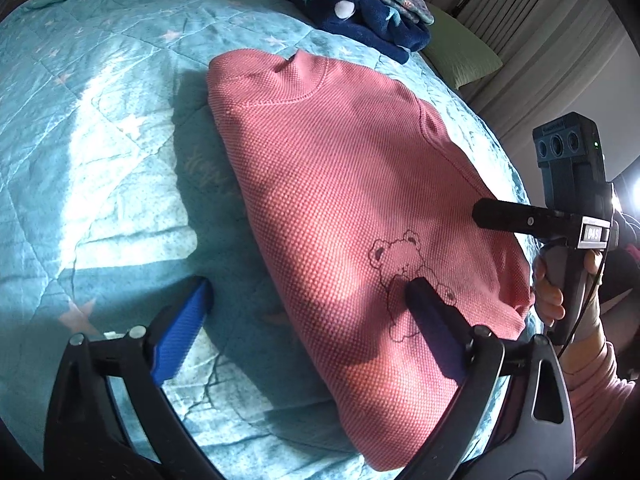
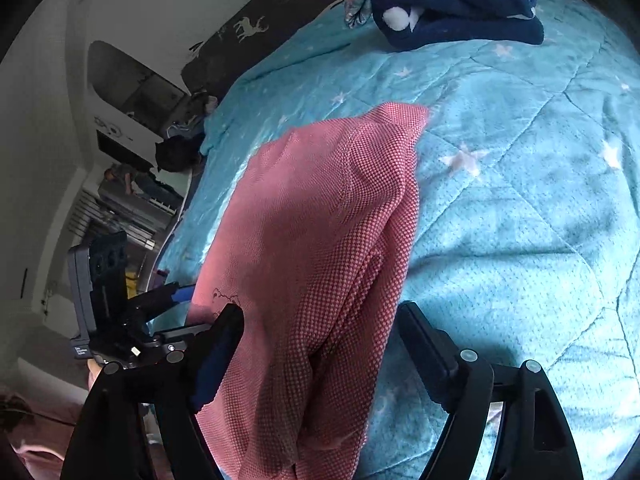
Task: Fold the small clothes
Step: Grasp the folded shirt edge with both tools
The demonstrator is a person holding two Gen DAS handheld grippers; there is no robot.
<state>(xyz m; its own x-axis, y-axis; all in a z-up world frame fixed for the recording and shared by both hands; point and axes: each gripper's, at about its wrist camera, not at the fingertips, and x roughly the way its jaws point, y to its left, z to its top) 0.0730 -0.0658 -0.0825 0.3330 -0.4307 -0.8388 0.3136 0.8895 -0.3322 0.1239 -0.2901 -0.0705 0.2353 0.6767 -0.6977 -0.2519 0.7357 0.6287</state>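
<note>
Loosely folded, the waffle-knit pink top (image 1: 340, 184) lies between both grippers' spread fingers.

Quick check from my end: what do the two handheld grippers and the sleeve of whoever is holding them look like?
Both the left gripper and the right gripper have black curved frames with silver pivot bolts and blue textured finger pads. The right one carries a dark camera block with round lenses, a green light, a small numbered label and a thin black cable. The sleeve is pink.

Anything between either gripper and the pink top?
Nothing visible. The left gripper sits open straddling an edge of the pink top; the right gripper is open with the top's other folded edge between its fingers. The navy pile lies well clear.
</note>
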